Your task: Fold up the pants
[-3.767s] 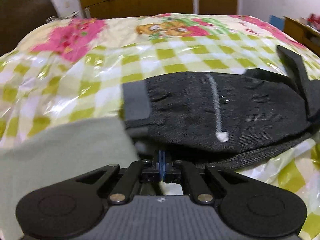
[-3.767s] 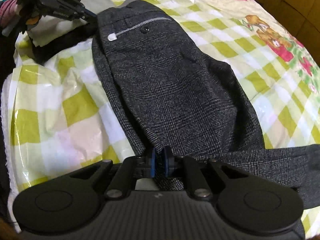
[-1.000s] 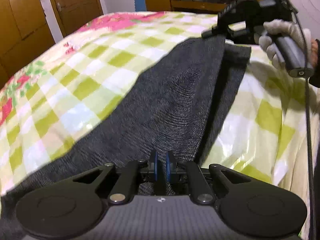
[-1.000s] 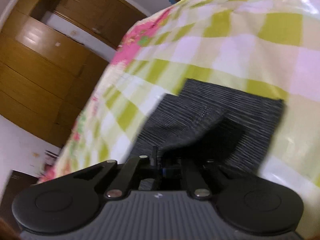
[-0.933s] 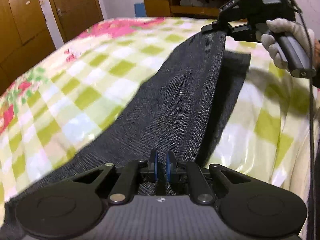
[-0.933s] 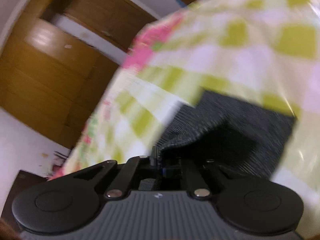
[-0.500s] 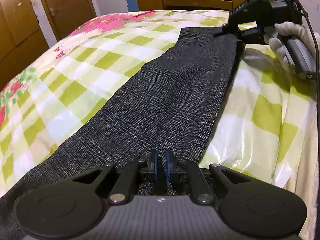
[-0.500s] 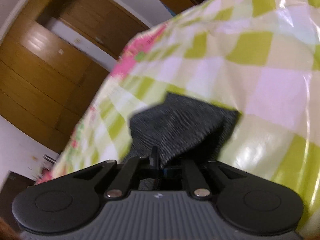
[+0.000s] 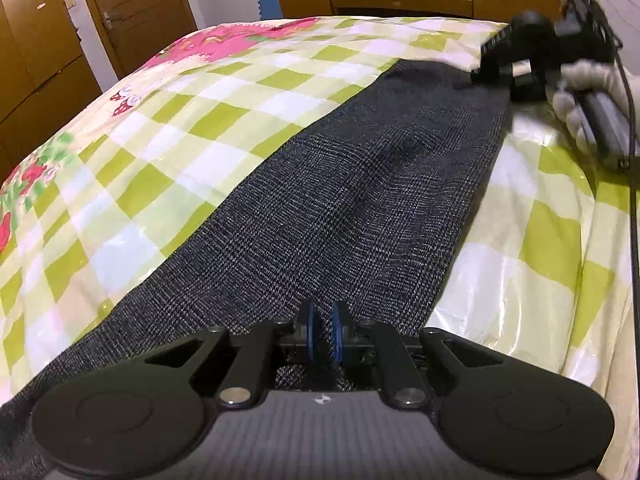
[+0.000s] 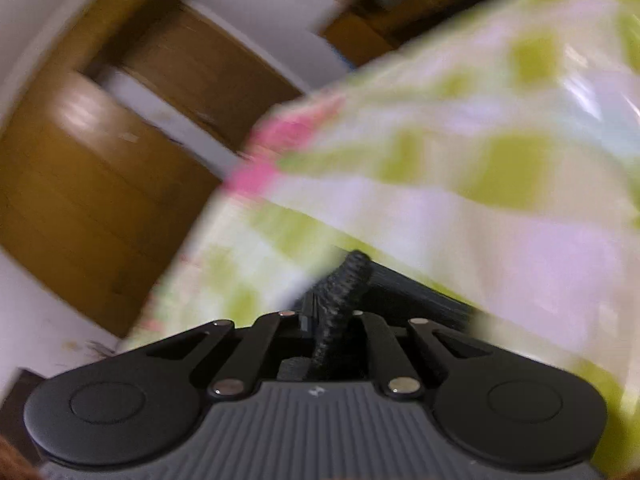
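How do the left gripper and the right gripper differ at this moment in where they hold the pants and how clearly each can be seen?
The left gripper pinches the near end of the pants; the right gripper holds the far end, in a gloved hand. The left gripper's blue-padded fingers show sharply, while the right gripper's own view is badly blurred. Both are shut on the dark fabric, which lies stretched along the checked bed cover.

The right wrist view is motion-blurred; the bed (image 10: 500,208) smears. The pants (image 9: 340,208) run off the left wrist view's lower left edge.
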Action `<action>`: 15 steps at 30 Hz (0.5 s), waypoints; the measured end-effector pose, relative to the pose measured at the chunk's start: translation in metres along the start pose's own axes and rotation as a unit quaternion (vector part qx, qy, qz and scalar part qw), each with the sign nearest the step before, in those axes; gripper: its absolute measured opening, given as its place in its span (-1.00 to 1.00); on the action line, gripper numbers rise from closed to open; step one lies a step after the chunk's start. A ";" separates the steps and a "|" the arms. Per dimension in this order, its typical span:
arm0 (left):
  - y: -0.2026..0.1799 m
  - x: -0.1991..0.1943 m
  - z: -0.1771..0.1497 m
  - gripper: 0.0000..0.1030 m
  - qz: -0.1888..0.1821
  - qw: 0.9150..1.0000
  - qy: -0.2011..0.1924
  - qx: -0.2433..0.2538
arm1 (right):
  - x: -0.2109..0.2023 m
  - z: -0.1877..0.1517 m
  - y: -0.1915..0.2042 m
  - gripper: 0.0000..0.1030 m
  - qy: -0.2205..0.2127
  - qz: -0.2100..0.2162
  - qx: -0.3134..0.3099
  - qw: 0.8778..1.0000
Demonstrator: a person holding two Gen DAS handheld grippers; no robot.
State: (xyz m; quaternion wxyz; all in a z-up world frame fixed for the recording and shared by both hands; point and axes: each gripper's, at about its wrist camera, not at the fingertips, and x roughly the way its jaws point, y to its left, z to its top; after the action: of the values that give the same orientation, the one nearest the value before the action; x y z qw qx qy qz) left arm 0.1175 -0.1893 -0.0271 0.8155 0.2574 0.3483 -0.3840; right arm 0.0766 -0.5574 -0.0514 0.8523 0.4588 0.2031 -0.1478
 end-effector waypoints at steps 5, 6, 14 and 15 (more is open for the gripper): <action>0.002 0.000 0.003 -0.51 -0.002 1.000 0.002 0.003 | 0.006 -0.002 -0.011 -0.92 0.018 -0.005 0.011 1.000; 0.003 -0.001 0.004 -0.50 -0.001 1.000 0.001 0.004 | 0.007 0.000 -0.006 -0.90 0.020 -0.007 0.001 1.000; 0.007 -0.009 0.012 -0.49 0.007 1.000 -0.024 -0.008 | 0.003 0.035 0.055 -0.94 0.001 0.084 -0.036 0.996; 0.005 -0.007 0.009 -0.49 0.010 1.000 -0.023 -0.004 | -0.001 0.035 0.060 -0.95 -0.012 0.089 -0.047 0.995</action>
State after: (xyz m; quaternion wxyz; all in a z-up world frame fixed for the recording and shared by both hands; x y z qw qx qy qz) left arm 0.1214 -0.1895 -0.0153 0.8279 0.2489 0.3283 -0.3807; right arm 0.1090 -0.5546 0.0097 0.8852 0.4326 0.1577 -0.0667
